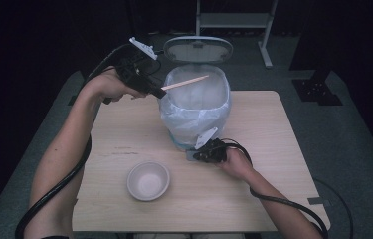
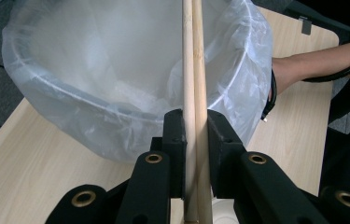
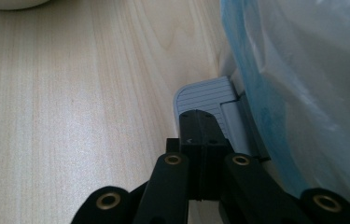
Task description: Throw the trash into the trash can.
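Surface (image 1: 273,149): pale wood grain, matt. Bin liner (image 2: 116,70): thin translucent plastic, crinkled, slightly glossy. Chopsticks (image 2: 193,60): bare light wood, smooth. Pedal (image 3: 205,95): grey plastic, finely ribbed. Bowl (image 1: 148,180): white, smooth, matt. Left hand-held gripper (image 2: 196,140): matt black jaws, brass-coloured rivets.

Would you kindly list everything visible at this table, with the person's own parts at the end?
pedal bin: one, pale blue, back centre of the table, lid up
bin liner: one, clear white plastic, lining the pedal bin
pedal: one, grey, at the bin's foot, under the right tongs
chopsticks: one pair, light wood, held over the bin's mouth
bowl: one, white, front of the table
table: one, light wood
left tongs: black, shut on the chopsticks
right tongs: black, shut, resting on the pedal
forearms: two, bare, from the bottom edge
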`<state>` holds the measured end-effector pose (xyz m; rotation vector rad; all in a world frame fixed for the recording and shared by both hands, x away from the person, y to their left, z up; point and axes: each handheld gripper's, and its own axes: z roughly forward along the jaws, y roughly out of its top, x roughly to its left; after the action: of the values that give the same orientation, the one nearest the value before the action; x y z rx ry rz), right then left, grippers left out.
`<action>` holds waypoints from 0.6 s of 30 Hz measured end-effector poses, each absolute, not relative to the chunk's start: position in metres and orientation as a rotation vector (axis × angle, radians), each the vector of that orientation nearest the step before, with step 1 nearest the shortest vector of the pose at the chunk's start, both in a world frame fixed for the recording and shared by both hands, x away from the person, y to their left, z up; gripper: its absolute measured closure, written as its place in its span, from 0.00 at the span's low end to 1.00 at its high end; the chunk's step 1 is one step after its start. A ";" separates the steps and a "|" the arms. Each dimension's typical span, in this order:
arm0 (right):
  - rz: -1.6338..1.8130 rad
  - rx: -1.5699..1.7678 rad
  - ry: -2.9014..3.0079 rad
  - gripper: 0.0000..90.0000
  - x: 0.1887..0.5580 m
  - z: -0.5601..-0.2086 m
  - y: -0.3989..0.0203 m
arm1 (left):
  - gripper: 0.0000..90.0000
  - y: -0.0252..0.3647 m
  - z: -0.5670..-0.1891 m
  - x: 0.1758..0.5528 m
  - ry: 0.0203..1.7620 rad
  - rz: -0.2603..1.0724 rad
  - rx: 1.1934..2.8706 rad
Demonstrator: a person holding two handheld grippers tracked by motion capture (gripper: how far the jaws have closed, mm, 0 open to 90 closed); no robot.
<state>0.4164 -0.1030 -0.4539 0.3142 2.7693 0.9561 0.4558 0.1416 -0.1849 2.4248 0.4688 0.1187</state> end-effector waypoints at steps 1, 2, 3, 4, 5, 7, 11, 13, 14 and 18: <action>0.944 0.337 2.769 1.00 0.415 -0.453 -0.103 | 0.88 0.140 -0.185 0.457 0.470 0.120 2.428; 0.904 0.428 2.778 1.00 0.412 -0.452 -0.104 | 0.88 0.139 -0.185 0.457 0.471 0.121 2.429; 0.920 0.387 2.770 1.00 0.413 -0.453 -0.104 | 0.88 0.138 -0.185 0.458 0.474 0.125 2.431; 0.950 0.320 2.767 1.00 0.416 -0.454 -0.103 | 0.88 0.137 -0.185 0.459 0.473 0.127 2.436; 0.955 0.316 2.768 1.00 0.416 -0.454 -0.103 | 0.88 0.136 -0.185 0.459 0.478 0.129 2.437; 0.937 0.354 2.766 1.00 0.415 -0.453 -0.104 | 0.88 0.135 -0.186 0.460 0.482 0.131 2.441; 0.943 0.341 2.766 1.00 0.415 -0.454 -0.104 | 0.88 0.133 -0.187 0.463 0.484 0.129 2.440; 0.944 0.346 2.766 1.00 0.415 -0.454 -0.104 | 0.88 0.132 -0.189 0.464 0.490 0.135 2.443; 0.945 0.346 2.766 1.00 0.415 -0.454 -0.104 | 0.88 0.131 -0.189 0.465 0.489 0.135 2.446; 0.949 0.348 2.766 1.00 0.415 -0.454 -0.104 | 0.88 0.127 -0.191 0.468 0.505 0.136 2.440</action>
<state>0.4149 -0.1042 -0.4539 0.3485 2.7659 0.9490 0.4677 0.1266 -0.1906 2.4396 0.5046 0.1362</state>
